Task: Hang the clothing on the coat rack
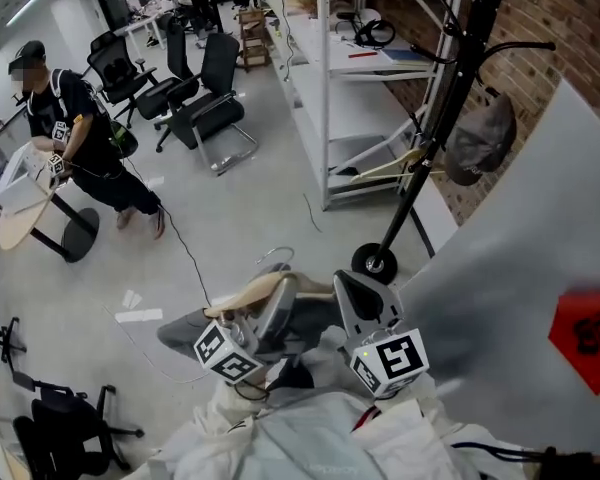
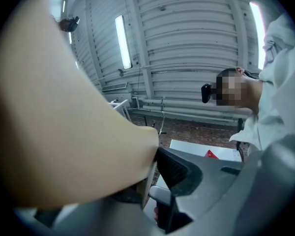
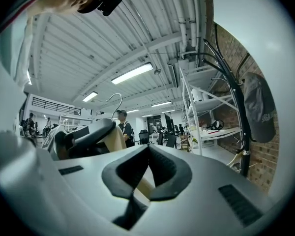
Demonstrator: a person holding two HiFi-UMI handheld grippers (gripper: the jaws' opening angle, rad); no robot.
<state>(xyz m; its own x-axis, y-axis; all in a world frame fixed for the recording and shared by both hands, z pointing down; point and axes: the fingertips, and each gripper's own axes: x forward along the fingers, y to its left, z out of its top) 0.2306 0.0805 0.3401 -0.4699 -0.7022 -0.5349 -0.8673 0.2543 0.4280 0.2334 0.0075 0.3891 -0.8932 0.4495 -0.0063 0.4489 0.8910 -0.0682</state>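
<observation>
A wooden hanger with a metal hook carries a grey garment, held low in the head view. My left gripper is shut on the hanger's middle. In the left gripper view the pale wood fills the left side, pressed against a black pad. My right gripper grips the hanger's right arm. Its pad tips meet, with a strip of wood wedged just below them. The black coat rack stands ahead to the right, with a grey cap hanging on it.
A white metal shelf unit stands just left of the rack, before a brick wall. A grey panel leans at the right. Office chairs are further back. A person stands at a round table on the left.
</observation>
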